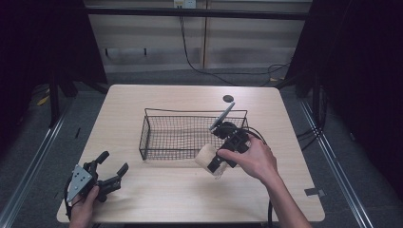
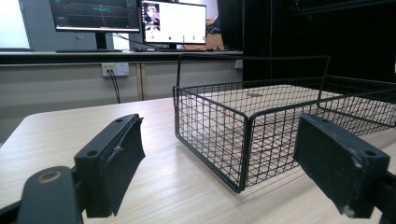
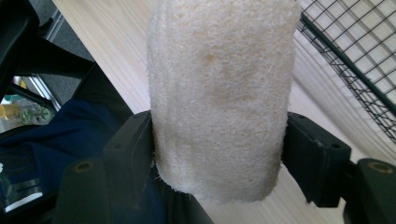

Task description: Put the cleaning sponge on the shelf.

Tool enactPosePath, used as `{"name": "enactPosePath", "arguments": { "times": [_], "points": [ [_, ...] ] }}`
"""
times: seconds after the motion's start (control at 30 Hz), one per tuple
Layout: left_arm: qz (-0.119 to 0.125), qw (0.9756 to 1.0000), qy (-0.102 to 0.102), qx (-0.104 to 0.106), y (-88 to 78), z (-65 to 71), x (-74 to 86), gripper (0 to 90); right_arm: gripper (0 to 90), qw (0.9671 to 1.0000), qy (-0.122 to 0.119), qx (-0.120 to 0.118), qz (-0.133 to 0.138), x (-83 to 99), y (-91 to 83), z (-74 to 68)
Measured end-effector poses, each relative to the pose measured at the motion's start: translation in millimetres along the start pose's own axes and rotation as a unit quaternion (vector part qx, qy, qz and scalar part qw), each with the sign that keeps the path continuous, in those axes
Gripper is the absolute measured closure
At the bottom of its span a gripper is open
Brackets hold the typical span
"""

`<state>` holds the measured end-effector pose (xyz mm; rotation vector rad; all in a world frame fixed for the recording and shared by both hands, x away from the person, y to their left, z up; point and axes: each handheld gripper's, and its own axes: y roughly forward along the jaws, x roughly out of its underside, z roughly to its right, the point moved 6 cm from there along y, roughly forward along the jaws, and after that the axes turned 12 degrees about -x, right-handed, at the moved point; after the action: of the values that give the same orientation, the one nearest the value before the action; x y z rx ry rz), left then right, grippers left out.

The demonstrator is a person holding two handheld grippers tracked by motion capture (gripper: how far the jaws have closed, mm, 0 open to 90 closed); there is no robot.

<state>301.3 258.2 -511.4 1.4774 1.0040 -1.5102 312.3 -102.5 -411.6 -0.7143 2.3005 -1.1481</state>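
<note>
Right gripper (image 1: pixel 215 164) was clamped on a loofah sponge (image 1: pixel 207 157), a pale, fibrous, roughly cylindrical piece. In the right gripper view the loofah sponge (image 3: pixel 219 98) sat squarely between the two black jaws, both pads pressed into its sides, and its upper end stuck out well past the jaw tips. In the high view the sponge was held just off the near right corner of the wire basket (image 1: pixel 157 137), outside the basket, over the bare bench (image 1: pixel 180 194); whether it touched the bench surface could not be told. The person's right hand (image 1: pixel 252 159) wrapped the gripper body, with the grey plate sticking up over the basket's right end.

Left gripper (image 1: pixel 113 167) was at the near left corner of the bench, well apart from the sponge, held by the left hand (image 1: pixel 85 204). Its jaws were released, spread wide, nothing between them. In the left gripper view the wire basket (image 2: pixel 261 126) stood ahead between the two jaw pads, its near corner facing the camera, black mesh, standing flat on the light wood bench (image 2: pixel 65 126). Two monitors (image 2: pixel 135 21) stood on a counter behind it.

A small dark round disc (image 1: pixel 228 99) lay on the bench beyond the basket.
</note>
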Motion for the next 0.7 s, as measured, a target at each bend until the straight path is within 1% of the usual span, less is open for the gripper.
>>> {"name": "enactPosePath", "arguments": {
  "times": [0.13,0.2,0.3,0.33,0.43,0.5,0.6,0.63,0.67,0.7],
  "points": [
    [0.0,1.0,0.0,0.0,0.0,0.0,0.0,15.6,29.2,1.0,0.001,-0.006,0.0,-5.4,-5.2,-1.9],
    [0.0,1.0,0.0,0.0,0.0,0.0,0.0,15.6,29.2,0.9998,0.001,-0.021,0.005,-7.9,-5.7,-0.9],
    [-0.001,1.0,0.002,0.0,-0.2,-0.3,0.1,15.6,29.2,0.9998,0.01,-0.019,0.005,-9.5,-7.1,5.4],
    [0.0,1.0,0.0,0.0,0.0,-0.1,0.0,15.6,29.2,0.9996,0.015,-0.02,0.01,-10.2,-7.4,6.8],
    [0.0,1.0,0.0,0.0,0.0,0.0,0.0,15.6,29.2,0.9994,0.023,-0.022,0.015,-11.5,-10.2,10.5],
    [0.0,1.0,0.0,0.0,0.0,0.0,0.0,15.6,29.2,0.999,0.029,-0.022,0.024,-12.8,-12.1,13.3],
    [0.0,1.0,0.0,0.0,0.0,-0.1,0.0,15.6,29.2,0.9985,0.043,-0.015,0.031,-14.9,-15.7,17.7],
    [0.0,1.0,0.0,0.0,0.0,-0.1,0.0,15.6,29.2,0.9985,0.043,-0.011,0.031,-15.5,-17.2,19.3],
    [0.0,1.0,0.0,0.0,0.0,-0.1,0.0,15.6,29.2,0.9981,0.049,-0.01,0.037,-17.0,-17.9,19.5],
    [0.0,1.0,0.0,0.0,0.0,0.0,0.0,15.6,29.2,0.9981,0.05,-0.008,0.035,-17.7,-19.3,20.0]
  ]
}}
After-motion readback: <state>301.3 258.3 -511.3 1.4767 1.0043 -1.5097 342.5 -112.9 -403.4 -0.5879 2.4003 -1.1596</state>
